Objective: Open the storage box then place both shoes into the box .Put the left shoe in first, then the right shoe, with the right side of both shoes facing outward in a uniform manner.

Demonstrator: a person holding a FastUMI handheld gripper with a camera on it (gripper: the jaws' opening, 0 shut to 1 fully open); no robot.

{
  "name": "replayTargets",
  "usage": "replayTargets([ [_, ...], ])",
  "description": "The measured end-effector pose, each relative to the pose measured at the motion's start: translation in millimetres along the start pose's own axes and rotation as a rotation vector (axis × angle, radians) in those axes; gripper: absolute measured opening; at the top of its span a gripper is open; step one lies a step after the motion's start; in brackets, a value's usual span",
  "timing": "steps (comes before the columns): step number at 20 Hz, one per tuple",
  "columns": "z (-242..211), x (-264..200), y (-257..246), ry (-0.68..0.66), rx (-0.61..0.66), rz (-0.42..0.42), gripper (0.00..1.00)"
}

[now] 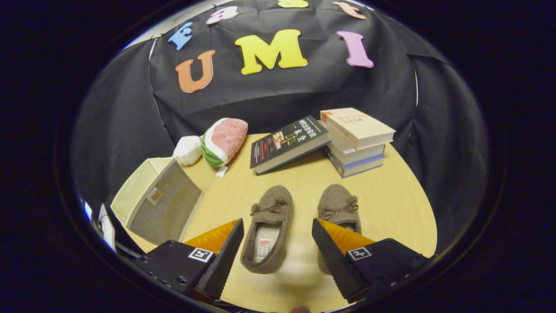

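Partly hidden — right shoe [338, 205] behind spread gripper [277, 232] finger.

The wooden worktop [391, 204] bore two shoes [268, 228], a storage box [158, 202], books [354, 141], and plush toys [223, 141].

The gripper [277, 243] hangs wide apart over 2 shoes, the left shoe [268, 228] between its fingers. The right shoe [337, 206] sits partly behind one finger. The box [157, 201] lies beside them.

A pale wooden surface [391, 200] fills the lower middle of the frame. Black cloth wall [130, 113] drapes behind and around it, creased, evenly lit from above.
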State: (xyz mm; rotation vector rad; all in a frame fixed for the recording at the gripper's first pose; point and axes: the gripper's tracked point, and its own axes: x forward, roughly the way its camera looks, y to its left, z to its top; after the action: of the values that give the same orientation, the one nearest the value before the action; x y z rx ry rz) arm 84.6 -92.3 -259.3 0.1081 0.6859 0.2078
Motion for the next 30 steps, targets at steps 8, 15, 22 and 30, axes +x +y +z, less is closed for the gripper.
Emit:
replayTargets([
  [8, -41, 52, 1, 0.174, 0.019, -0.014, 0.76],
  [15, -61, 78, -5, 0.264, 0.105, -0.046, 0.29],
  [22, -57, 74, -7, 0.299, 0.269, -0.049, 0.0],
  [30, -42, 36, 19, 0.285, 0.443, -0.018, 0.0],
])
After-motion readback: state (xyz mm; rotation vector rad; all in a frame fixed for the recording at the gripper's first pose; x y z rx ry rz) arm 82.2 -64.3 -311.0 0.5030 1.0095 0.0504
